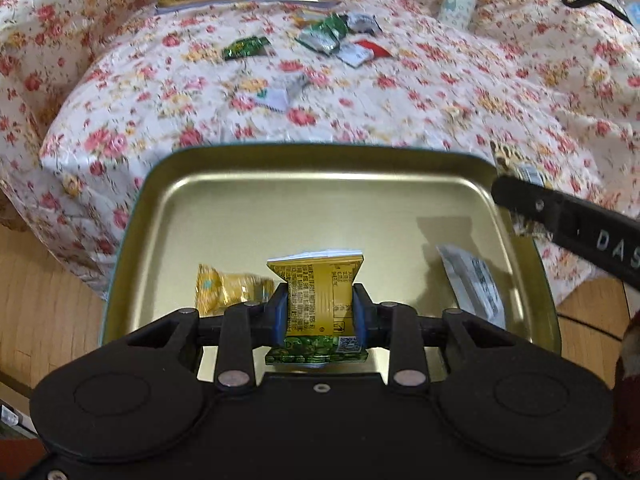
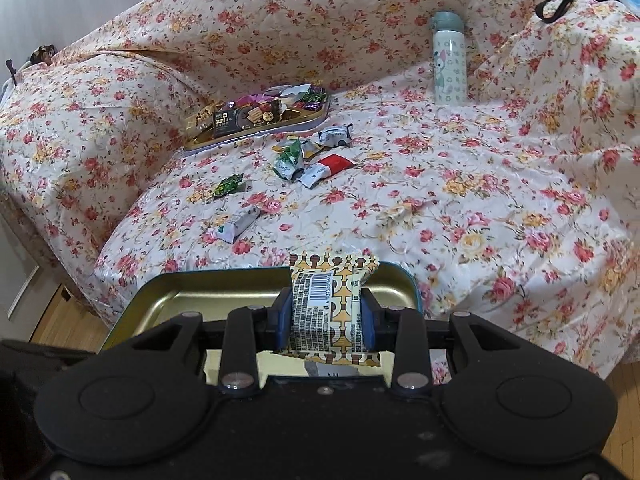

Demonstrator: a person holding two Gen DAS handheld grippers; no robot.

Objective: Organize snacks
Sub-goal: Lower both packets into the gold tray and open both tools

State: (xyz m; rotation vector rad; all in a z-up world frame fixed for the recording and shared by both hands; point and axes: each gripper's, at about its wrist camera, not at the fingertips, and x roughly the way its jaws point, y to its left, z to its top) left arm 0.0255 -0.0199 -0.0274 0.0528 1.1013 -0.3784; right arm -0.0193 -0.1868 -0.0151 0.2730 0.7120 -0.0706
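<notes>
My left gripper (image 1: 320, 312) is shut on a yellow and green snack packet (image 1: 318, 300), held over the gold tin tray (image 1: 320, 196). A yellow wrapped candy (image 1: 228, 288) and a white packet (image 1: 476, 284) lie inside that tray. The right gripper's black finger (image 1: 568, 220) reaches in over the tray's right rim. In the right wrist view, my right gripper (image 2: 327, 320) is shut on a cream and brown patterned packet (image 2: 332, 308) above the tray's (image 2: 224, 292) right end. Loose wrapped snacks (image 2: 308, 156) lie scattered on the floral cover, with a white bar (image 2: 238, 226) nearer.
A second tray piled with snacks (image 2: 260, 114) sits at the back of the floral-covered sofa (image 2: 480, 208). A pale green bottle (image 2: 450, 60) stands upright at the back right. A black strap (image 2: 560, 4) lies on the right cushion. Wooden floor (image 1: 36, 312) shows beneath.
</notes>
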